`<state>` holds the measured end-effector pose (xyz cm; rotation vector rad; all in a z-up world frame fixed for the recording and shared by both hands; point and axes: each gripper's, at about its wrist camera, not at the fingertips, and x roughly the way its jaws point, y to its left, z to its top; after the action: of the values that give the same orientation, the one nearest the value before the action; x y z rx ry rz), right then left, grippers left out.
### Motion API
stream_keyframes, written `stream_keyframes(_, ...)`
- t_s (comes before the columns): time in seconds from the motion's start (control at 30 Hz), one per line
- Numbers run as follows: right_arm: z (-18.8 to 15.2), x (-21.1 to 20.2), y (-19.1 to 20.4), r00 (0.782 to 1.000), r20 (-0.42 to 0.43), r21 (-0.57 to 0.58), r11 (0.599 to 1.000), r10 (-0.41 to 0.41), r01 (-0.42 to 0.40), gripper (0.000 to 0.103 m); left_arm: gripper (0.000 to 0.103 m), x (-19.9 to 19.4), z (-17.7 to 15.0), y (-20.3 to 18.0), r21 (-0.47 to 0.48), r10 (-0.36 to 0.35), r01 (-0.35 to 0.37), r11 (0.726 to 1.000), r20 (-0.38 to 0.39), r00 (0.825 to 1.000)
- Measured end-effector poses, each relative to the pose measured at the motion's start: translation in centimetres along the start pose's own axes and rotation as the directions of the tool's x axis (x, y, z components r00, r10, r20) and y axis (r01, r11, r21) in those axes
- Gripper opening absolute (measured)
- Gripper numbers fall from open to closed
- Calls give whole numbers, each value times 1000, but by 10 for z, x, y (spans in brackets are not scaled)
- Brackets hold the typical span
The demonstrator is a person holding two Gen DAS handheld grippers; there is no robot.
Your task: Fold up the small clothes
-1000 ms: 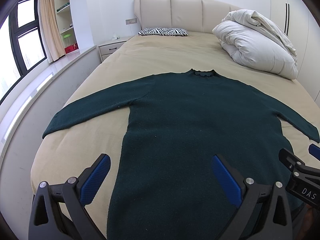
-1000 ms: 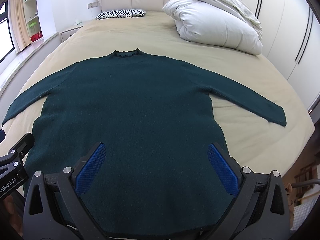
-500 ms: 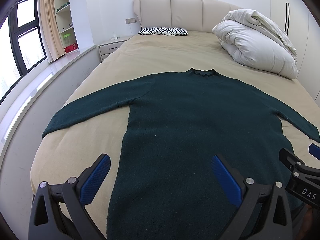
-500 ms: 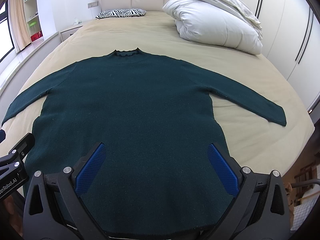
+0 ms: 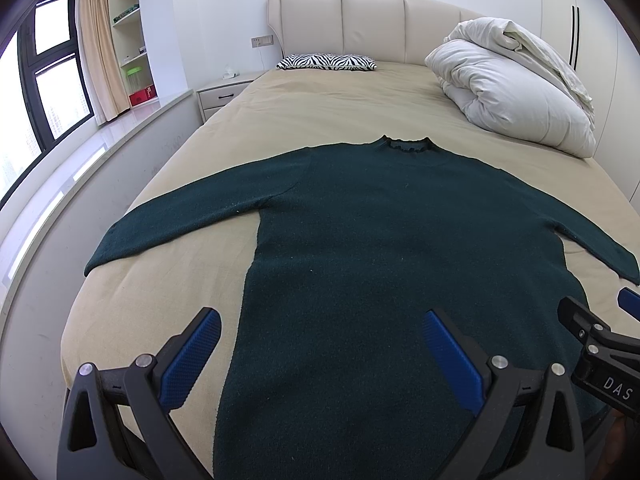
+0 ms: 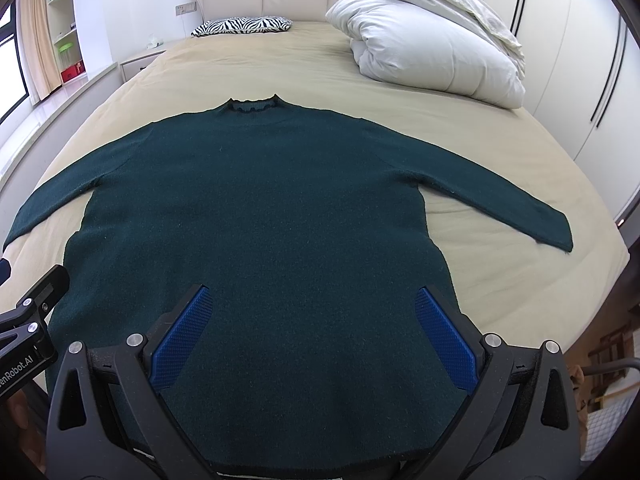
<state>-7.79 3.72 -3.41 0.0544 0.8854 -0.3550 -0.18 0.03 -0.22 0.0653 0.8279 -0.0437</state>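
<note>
A dark green knitted sweater (image 5: 392, 248) lay flat, sleeves spread, on the beige-sheeted bed (image 5: 320, 112), its collar toward the padded headboard — a rolled white duvet (image 5: 508, 88) and a zebra-print pillow (image 5: 326, 61) sat beyond that collar. Nothing appeared to have shifted since a second earlier. The left gripper (image 5: 320, 348) hung over the sweater's left hem edge, the right gripper (image 6: 316, 328) over its hem — both with blue pads wide apart, holding nothing, seemingly clear of the cloth.
</note>
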Motion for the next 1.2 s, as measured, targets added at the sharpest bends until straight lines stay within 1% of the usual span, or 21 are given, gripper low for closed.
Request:
stream_keyframes(0.8, 1, 3, 0, 1000, -11, -5, 1000, -2, 2, 103, 103, 1, 0, -1, -1, -2, 2, 1000, -5, 1000)
stream_keyframes(0.87, 1, 4, 0, 1000, -13, -4, 1000, -1, 1, 103, 103, 5, -8, -1, -2, -4, 4, 1000, -6, 1000)
stream_keyframes(1.07, 1, 5, -1, 1000, -14, -3, 1000, 0, 0, 103, 103, 7, -9, -1, -2, -4, 4, 1000, -9, 1000)
stream_keyframes(1.2, 1, 9, -8, 1000, -19, 18, 1000, 4, -3, 103, 103, 11, -12, -4, 0, -12, 12, 1000, -17, 1000)
